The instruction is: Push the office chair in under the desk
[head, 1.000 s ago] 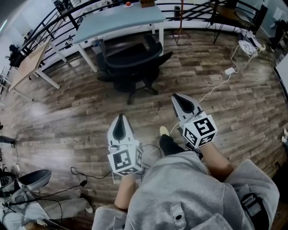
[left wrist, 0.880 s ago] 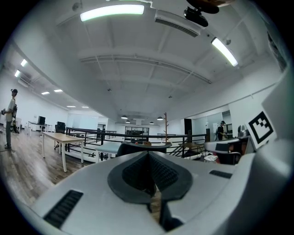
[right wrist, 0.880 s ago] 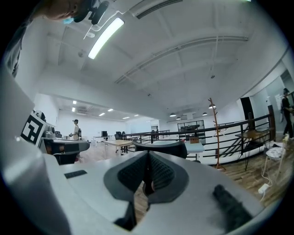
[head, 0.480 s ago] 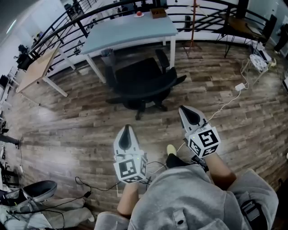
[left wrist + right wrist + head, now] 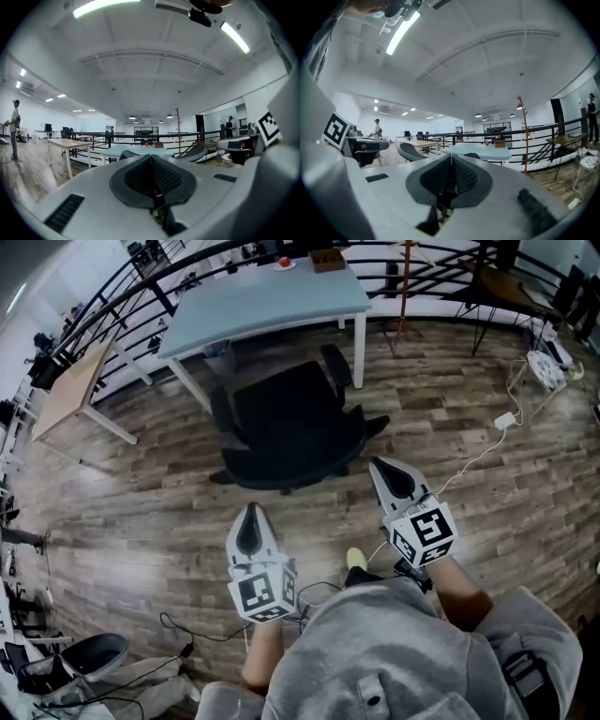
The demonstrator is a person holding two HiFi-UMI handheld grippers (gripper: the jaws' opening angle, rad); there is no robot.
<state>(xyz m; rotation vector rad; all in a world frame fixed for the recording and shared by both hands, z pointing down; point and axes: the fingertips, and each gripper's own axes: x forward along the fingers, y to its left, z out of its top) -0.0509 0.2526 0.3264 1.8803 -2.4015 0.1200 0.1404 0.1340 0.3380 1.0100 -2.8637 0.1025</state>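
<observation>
A black office chair (image 5: pixel 286 427) stands on the wood floor, its back toward me and its front part at the edge of a pale blue desk (image 5: pixel 262 301). My left gripper (image 5: pixel 249 515) is shut and empty, a little short of the chair back's near left side. My right gripper (image 5: pixel 386 470) is also shut and empty, close to the chair's right rear edge but apart from it. In the left gripper view the jaws (image 5: pixel 151 157) are pressed together, the desk (image 5: pixel 136 151) beyond them. The right gripper (image 5: pixel 450 157) shows the same, with the desk (image 5: pixel 480 150) ahead.
A black railing (image 5: pixel 141 277) runs behind the desk. A wooden table (image 5: pixel 70 385) stands left, a coat stand (image 5: pixel 405 277) and dark table (image 5: pixel 511 287) at the back right. White cables and a power strip (image 5: pixel 506 418) lie on the floor right. A grey chair base (image 5: pixel 70 657) sits at lower left.
I have walked closer: the chair and desk now sit nearer and larger in the head view. Both grippers remain shut and have closed in on the chair back.
</observation>
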